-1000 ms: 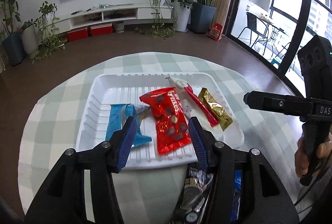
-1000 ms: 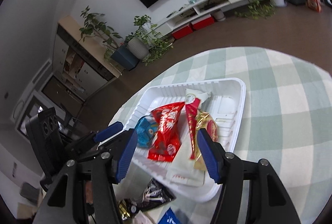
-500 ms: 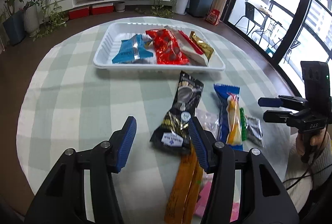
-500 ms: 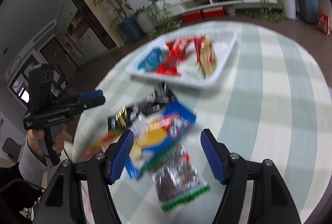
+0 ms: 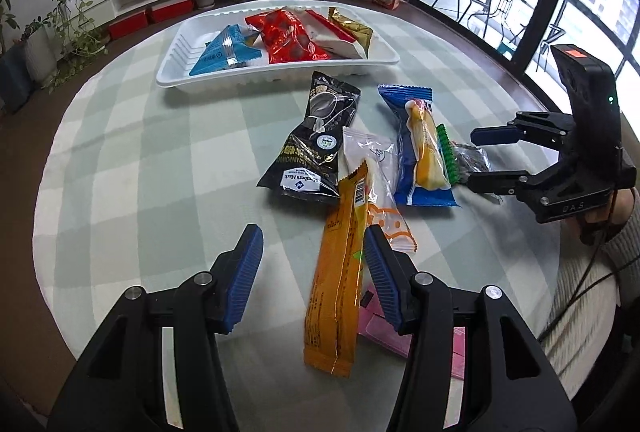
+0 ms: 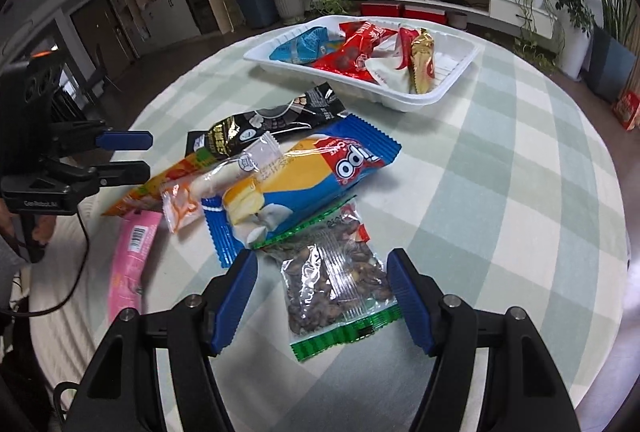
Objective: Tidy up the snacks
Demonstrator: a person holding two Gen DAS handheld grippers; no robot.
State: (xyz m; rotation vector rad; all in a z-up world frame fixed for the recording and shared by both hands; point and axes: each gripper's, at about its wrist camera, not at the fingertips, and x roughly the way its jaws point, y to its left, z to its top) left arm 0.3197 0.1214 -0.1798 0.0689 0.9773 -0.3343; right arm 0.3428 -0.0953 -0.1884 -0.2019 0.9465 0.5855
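Broadly, a round surface (image 5: 120,152) under a pale green checked cloth, carrying everything. At the far side, a white tray (image 5: 176,72), already holding several wrapped snacks in blue, red, white and gold. Nearer, just in front of the tray's rim, a loose overlapping heap of snacks not yet sorted: a black packet (image 5: 316,140), a blue packet (image 5: 416,144), an orange packet (image 5: 340,272), a pink packet (image 6: 128,256), a clear packet (image 5: 372,160) and a small nut packet (image 6: 336,272) with green ends.

Left gripper (image 5: 312,272) low at the near end of the heap, jaws spread and empty, one pad over the orange packet's edge. Right gripper (image 6: 320,292) likewise spread and empty, jaws straddling the nut packet.

Likely trouble, biggest first:
- Crowding in the tray, with a new packet liable to land on the rim and slide back out.
- Overlap in the heap: lifting the orange packet could drag along the clear one lying against it.
- Nut packet's top edge touching the blue packet, so possibly tugging it.
- Slick film, apt to slip or crumple in a shallow pinch.
- Both grippers near the same heap, risking a bump.

Compared with half a second ago: right wrist view blurred then, sharp now, and closer to the nut packet. Left gripper lower and nearer the orange packet. A second ago, both over the tray. Jaws spread throughout; tray contents unchanged.
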